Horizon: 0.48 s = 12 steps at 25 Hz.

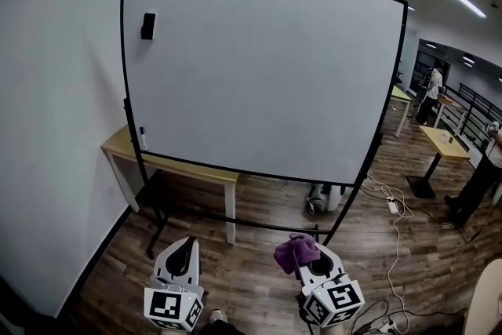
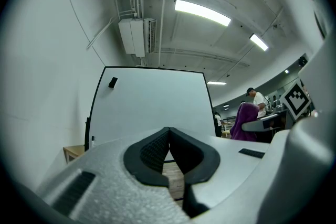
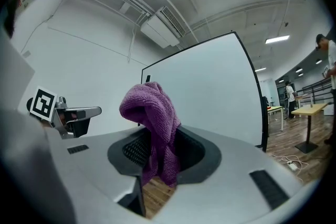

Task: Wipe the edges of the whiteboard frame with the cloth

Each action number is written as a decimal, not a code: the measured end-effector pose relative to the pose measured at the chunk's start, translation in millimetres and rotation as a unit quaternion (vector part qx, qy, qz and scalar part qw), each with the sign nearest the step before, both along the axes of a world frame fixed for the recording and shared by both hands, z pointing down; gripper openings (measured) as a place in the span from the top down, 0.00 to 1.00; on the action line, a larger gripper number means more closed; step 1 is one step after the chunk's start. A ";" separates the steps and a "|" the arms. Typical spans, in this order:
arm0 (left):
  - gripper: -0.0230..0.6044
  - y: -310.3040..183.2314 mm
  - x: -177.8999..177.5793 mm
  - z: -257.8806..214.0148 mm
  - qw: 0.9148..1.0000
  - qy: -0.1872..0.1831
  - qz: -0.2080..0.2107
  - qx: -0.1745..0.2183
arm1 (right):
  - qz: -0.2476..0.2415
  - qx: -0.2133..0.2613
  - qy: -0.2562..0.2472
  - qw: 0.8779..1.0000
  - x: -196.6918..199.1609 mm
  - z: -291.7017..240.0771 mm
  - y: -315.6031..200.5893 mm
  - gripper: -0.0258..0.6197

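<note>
A large whiteboard (image 1: 259, 71) with a thin black frame (image 1: 122, 51) stands on a wheeled stand ahead of me. The purple cloth (image 1: 296, 251) is bunched up in my right gripper (image 1: 301, 256), which is shut on it low at the bottom right, well short of the board. In the right gripper view the cloth (image 3: 152, 123) rises out of the closed jaws in front of the whiteboard (image 3: 210, 86). My left gripper (image 1: 182, 259) sits low at the bottom left, shut and holding nothing; its view shows the whiteboard (image 2: 152, 105) far ahead.
A black eraser (image 1: 147, 26) sticks to the board's upper left. A wooden table (image 1: 169, 165) stands behind the board at left. Cables and a power strip (image 1: 392, 206) lie on the wood floor at right. People stand near desks (image 1: 445, 141) at far right.
</note>
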<state>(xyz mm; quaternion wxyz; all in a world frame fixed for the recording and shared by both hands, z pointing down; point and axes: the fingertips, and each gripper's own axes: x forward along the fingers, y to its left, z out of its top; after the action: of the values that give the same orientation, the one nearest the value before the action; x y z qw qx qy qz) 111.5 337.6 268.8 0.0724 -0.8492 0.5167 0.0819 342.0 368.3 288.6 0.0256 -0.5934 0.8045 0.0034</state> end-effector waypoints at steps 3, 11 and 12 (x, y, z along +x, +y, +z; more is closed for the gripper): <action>0.94 3.3 0.4 0.7 1.000 0.000 0.001 0.000 | -0.001 0.002 0.001 1.000 -1.1 -0.4 4.4 0.78; 0.94 4.3 5.4 1.1 1.000 0.000 0.007 0.000 | 0.002 0.000 0.003 1.000 0.4 2.3 8.4 0.78; 0.93 4.4 5.5 1.0 1.000 0.000 0.008 0.000 | 0.002 0.000 0.003 1.000 0.1 2.3 8.9 0.78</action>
<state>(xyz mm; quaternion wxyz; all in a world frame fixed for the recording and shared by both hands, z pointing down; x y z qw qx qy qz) 117.0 342.0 269.8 0.0715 -0.8534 0.5098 0.0822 342.1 377.2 290.9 0.0236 -0.5948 0.8035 0.0056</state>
